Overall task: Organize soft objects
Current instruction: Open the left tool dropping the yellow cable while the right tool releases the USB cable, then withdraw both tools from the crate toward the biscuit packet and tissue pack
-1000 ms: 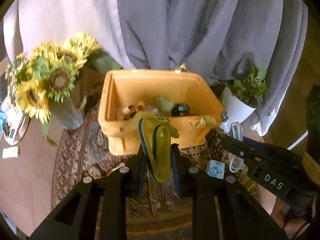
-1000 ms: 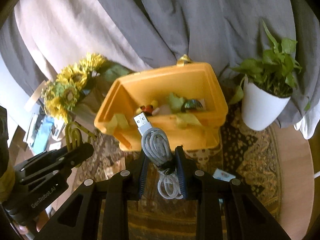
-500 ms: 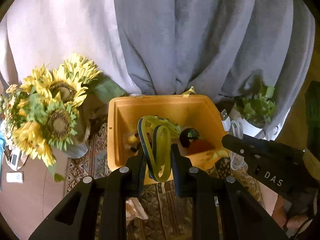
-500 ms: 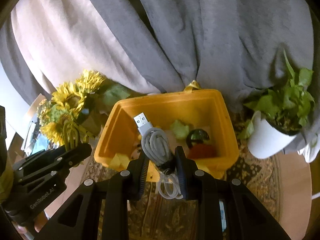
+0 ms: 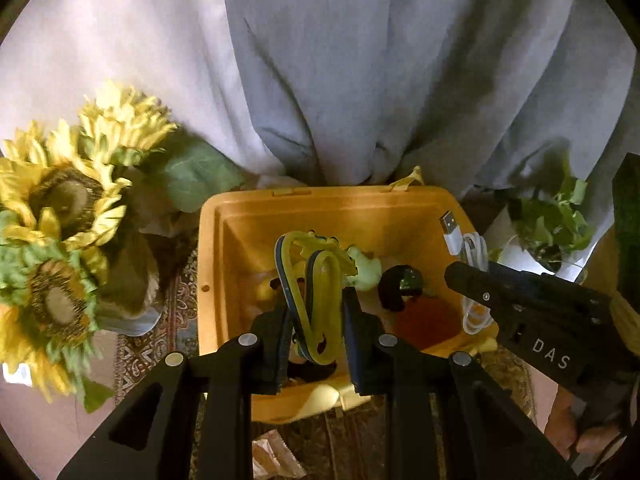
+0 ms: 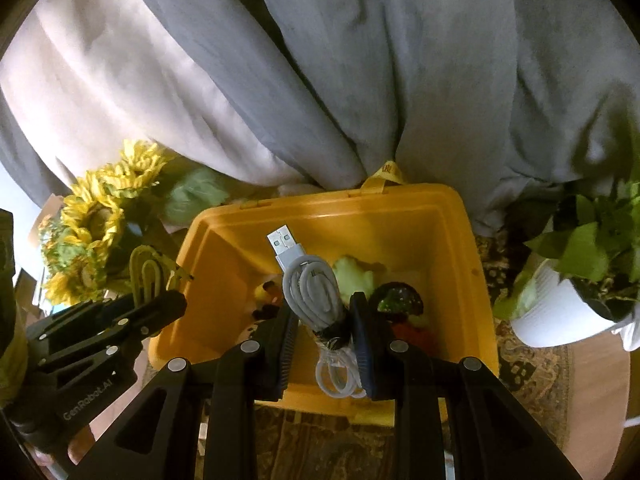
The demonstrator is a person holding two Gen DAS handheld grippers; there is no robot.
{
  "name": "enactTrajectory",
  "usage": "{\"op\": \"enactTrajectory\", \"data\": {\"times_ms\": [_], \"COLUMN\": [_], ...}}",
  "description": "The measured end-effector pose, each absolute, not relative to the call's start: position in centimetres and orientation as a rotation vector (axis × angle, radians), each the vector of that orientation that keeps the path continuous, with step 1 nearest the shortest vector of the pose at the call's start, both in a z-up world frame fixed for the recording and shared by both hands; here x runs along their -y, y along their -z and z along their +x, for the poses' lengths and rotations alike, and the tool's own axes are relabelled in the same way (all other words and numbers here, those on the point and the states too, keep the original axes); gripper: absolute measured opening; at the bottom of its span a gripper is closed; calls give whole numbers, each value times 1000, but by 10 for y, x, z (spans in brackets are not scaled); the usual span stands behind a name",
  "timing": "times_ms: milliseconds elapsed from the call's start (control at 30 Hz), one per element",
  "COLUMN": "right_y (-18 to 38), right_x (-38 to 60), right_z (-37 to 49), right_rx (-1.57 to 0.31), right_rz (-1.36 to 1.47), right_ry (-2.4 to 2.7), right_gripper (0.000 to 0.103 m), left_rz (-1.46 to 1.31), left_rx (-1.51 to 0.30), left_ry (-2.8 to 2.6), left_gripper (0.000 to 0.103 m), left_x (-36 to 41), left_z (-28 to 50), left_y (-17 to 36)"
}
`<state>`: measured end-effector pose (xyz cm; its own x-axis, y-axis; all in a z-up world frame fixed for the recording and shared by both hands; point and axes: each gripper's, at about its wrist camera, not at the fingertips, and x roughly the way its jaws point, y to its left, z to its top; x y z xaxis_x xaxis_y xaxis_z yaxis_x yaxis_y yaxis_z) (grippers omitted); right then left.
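Both grippers blocked the yellow bin's (image 6: 460, 216) lower contents: left gripper (image 5: 316, 316) clamped a yellow-green strap (image 5: 320, 280), right gripper (image 6: 324, 316) clamped a coiled cable (image 6: 312, 292) mid-frame.

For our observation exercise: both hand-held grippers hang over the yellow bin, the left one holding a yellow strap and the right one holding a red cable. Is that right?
Not quite: the cable in the right hand-held gripper is white, as the right wrist view shows. The left hand-held gripper does hold a yellow strap over the yellow bin.

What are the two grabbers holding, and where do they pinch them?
The left gripper pinches a folded yellow-and-blue strap at its lower loops. The right gripper pinches a coiled white USB cable around its bundled middle.
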<state>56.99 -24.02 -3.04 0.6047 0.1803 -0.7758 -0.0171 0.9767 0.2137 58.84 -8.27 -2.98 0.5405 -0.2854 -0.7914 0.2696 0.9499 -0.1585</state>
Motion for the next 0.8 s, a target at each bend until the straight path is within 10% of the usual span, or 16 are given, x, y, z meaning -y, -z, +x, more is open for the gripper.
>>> {"op": "enactTrajectory", "data": {"times_ms": [300,800], "right_y": [57,31], "right_x": [249,254], "right_z": [597,547], "right_rx": [-999,-887], "right_rz": [244,188], "right_ry": [-106,64], "right_gripper": [50,51], "left_rz": [-7,-13], "left_rx": [-999,-964], "left_ry": [374,302], "left_gripper": [45,58], "left_x": [92,80], "left_z": [610,569], "left_y": [47,33]}}
